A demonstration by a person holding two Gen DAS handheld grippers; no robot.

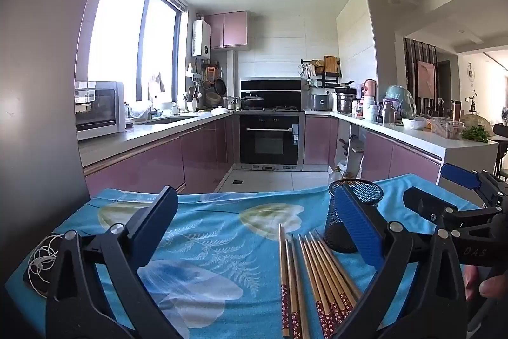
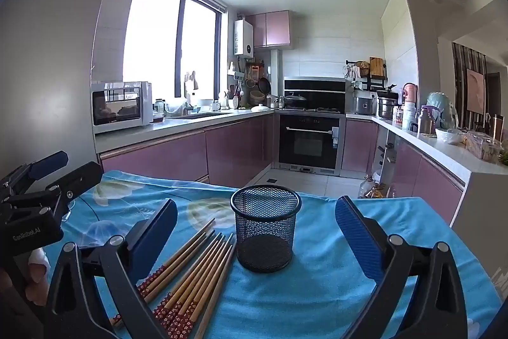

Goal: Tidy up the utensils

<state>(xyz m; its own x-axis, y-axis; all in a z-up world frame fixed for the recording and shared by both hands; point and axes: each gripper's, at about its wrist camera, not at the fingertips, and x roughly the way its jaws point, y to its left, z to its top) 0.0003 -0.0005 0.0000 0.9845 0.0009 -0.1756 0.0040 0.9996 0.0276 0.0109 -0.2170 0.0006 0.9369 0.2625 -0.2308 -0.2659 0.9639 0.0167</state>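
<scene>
Several wooden chopsticks (image 1: 314,275) with red patterned ends lie in a loose bundle on the blue floral cloth (image 1: 206,243). Beside them a black mesh cup (image 2: 265,232) stands upright and empty. In the left wrist view the cup (image 1: 347,223) is partly hidden behind my left gripper's right finger. My left gripper (image 1: 254,231) hovers open over the cloth, with the chopsticks (image 2: 193,275) below its right half. My right gripper (image 2: 257,239) is open too, its fingers wide on either side of the cup without touching it.
A coiled white cord (image 1: 43,259) lies at the cloth's left edge. Beyond the table's far edge is a kitchen floor (image 1: 263,180) with pink cabinets, an oven and crowded counters. A grey fridge wall (image 1: 35,84) stands close on the left.
</scene>
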